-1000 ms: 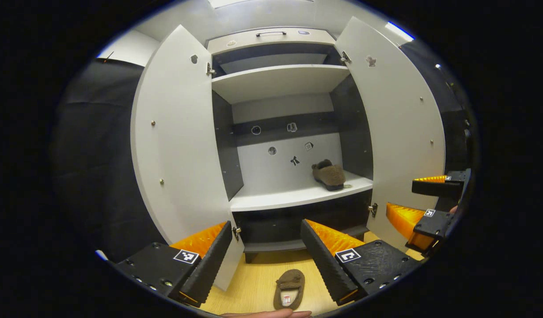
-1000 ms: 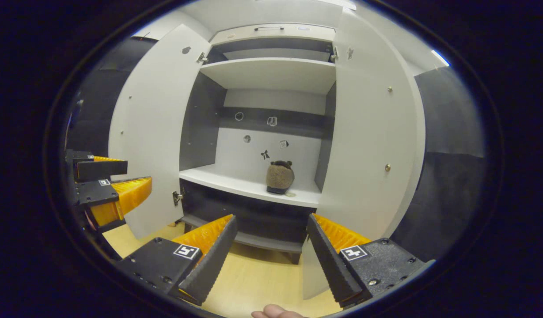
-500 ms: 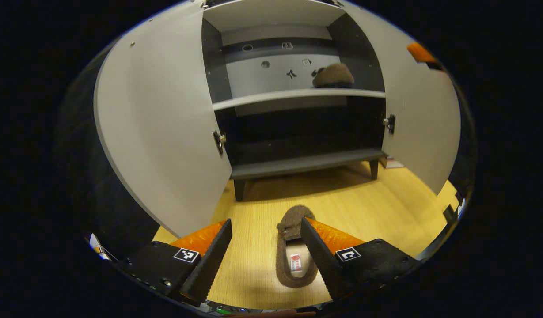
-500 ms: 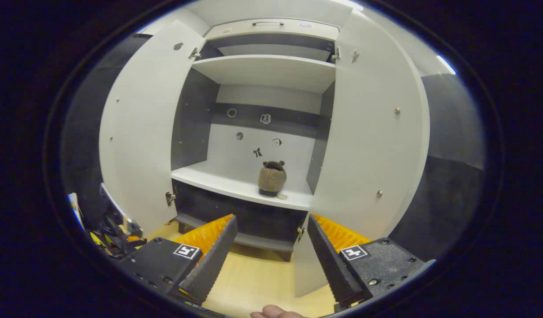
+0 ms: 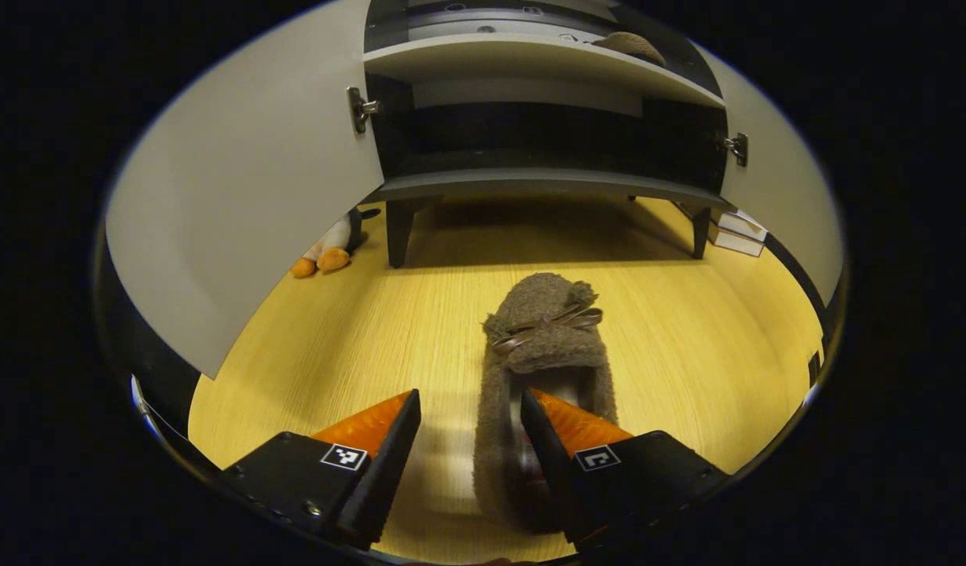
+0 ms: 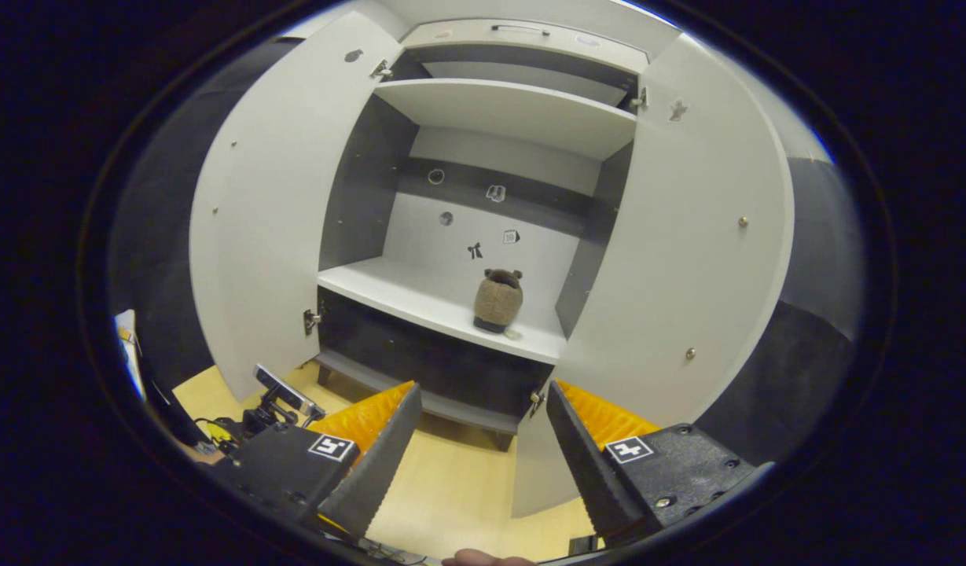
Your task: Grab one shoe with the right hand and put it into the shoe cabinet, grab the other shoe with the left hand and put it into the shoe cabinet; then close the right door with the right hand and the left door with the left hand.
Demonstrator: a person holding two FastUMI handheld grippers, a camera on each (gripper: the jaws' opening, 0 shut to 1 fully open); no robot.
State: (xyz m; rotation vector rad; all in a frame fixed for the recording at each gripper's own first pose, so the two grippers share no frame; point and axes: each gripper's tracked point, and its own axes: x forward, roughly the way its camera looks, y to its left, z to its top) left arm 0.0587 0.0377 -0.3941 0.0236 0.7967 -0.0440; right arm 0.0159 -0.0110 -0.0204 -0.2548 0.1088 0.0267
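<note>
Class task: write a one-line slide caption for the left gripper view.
Open left gripper straddles a brown slipper's side wall on the wooden floor.

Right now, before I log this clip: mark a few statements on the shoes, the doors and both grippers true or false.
1. One shoe sits on the white shelf. True.
2. Both cabinet doors are closed. False: the left door and right door stand open.
3. The left gripper has lifted the floor shoe. False: it lies on the floor, fingers open around it.
4. The right gripper is open and empty. True.
</note>
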